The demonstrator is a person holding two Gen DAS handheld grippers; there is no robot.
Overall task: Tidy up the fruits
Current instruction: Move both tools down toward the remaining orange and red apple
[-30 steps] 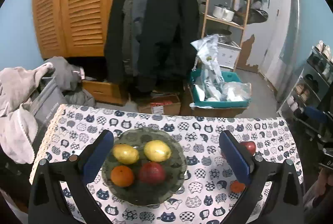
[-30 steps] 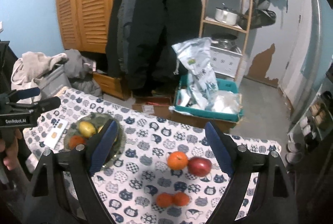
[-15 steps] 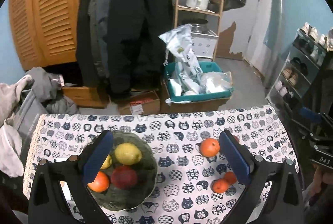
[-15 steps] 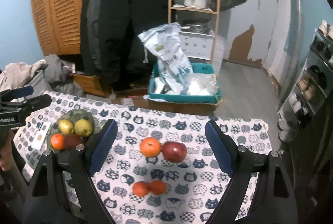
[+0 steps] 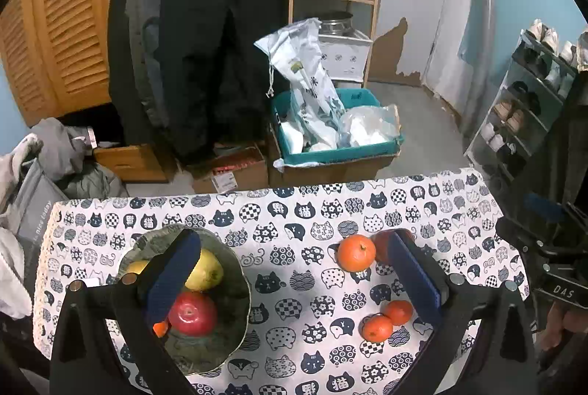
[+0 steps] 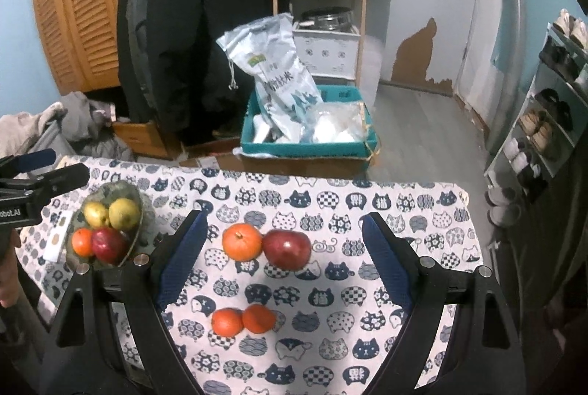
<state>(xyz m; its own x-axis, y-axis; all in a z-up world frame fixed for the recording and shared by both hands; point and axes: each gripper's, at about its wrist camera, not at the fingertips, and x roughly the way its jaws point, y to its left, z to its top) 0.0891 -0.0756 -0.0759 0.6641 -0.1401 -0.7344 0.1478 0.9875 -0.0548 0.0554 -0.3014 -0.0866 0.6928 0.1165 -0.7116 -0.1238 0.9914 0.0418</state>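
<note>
- Now the right gripper (image 6: 284,261) is hanging wide open and empty above the tablecloth (image 6: 404,211), framing a big orange (image 6: 242,241) touching a red apple (image 6: 287,250).
- Two small mandarins (image 6: 243,320) are sitting side by side nearer the camera.
- Over left, the left gripper (image 5: 294,279) is gaping too, gripping nothing, one finger (image 5: 172,279) overlapping the bowl (image 5: 235,318) holding pears (image 5: 205,272) and an apple (image 5: 192,314).

Bowl (image 6: 136,211) w/ fruit at table's (image 6: 422,207) left; orange (image 6: 242,241) touching apple (image 6: 287,248) mid-table, 2 tangerines (image 6: 243,320) nearer.
</note>
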